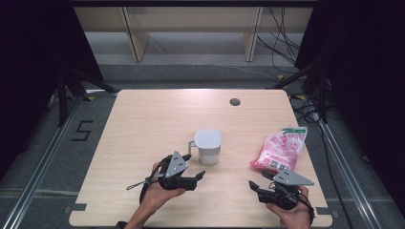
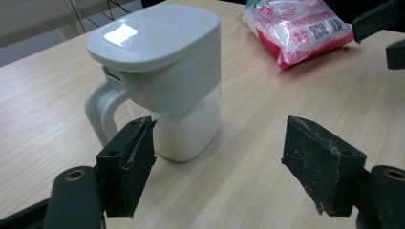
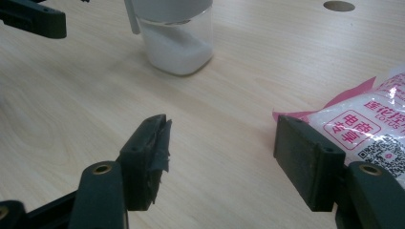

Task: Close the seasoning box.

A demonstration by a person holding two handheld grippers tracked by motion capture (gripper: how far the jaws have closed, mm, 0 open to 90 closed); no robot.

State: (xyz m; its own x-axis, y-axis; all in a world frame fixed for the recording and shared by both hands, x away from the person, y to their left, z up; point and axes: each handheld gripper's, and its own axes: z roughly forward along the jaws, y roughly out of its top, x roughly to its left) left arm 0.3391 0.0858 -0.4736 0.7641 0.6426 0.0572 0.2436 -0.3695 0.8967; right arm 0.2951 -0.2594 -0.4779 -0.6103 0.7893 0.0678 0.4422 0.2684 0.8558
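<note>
White lidded jar and pink bag on the light wooden worktop (image 1: 143, 124)

The left gripper (image 2: 217, 157), jaws released and empty, is held just before the white-lidded clear plastic jar (image 2: 172, 81); the right gripper (image 3: 222, 157), jaws released, is kept beside the pink plastic bag (image 3: 367, 124).

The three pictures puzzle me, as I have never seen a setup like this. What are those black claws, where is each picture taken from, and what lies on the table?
A person sits at a wooden table and holds a hand tool with two black jaws in each hand. The top picture looks down from above: the left gripper and the right gripper come in from the bottom. The other two pictures come from small cameras riding on each tool, looking along its own jaws. On the table stand a white lidded container with a handle, holding white grains, and a pink and white bag. Both tools are open and hold nothing; the left one faces the container.
</note>
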